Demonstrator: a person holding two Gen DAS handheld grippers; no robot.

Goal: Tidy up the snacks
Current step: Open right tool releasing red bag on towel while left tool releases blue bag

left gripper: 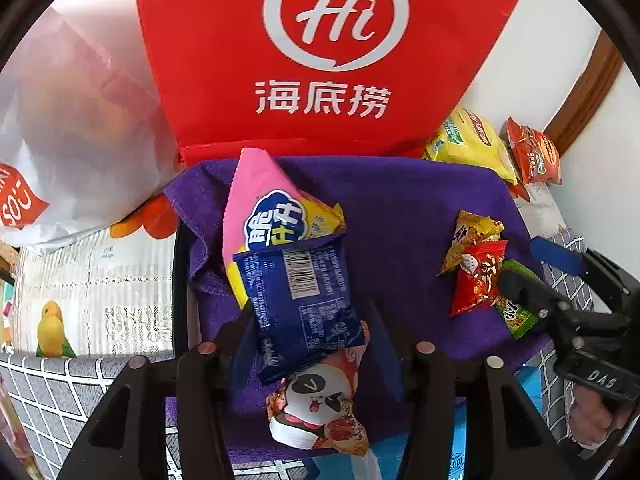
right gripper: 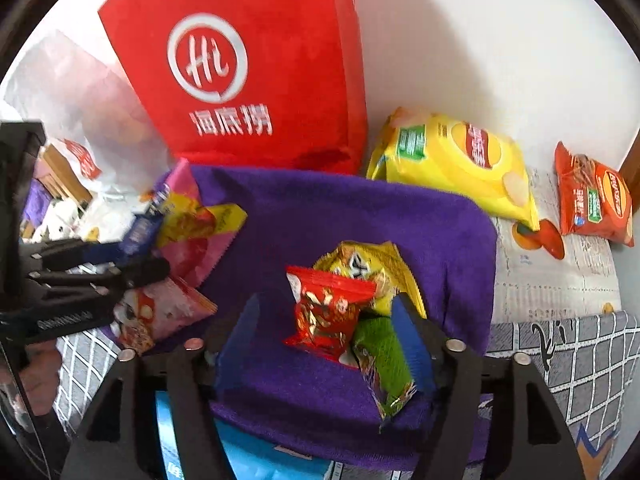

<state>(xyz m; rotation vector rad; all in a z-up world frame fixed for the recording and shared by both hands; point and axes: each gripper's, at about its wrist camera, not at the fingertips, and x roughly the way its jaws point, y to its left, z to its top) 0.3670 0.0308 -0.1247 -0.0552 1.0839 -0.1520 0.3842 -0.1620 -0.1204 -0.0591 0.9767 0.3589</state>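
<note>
This looks like a home. A table wears a grey cloth with white squares point(right gripper: 580, 364) at 4 o'clock and a picture mat with yellow birds point(left gripper: 52, 328) at 9 o'clock. A soft purple towel point(left gripper: 400, 208) lies in the middle. A red restaurant bag point(left gripper: 304, 56) leans on a plain white wall point(right gripper: 480, 40) at 12 o'clock.

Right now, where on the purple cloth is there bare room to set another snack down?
The purple cloth is bare across its middle and back, between the pink-and-blue packet pile and the small red, yellow and green packets, up to the red bag. The front strip near the right gripper is also bare. Both side edges are crowded.
</note>
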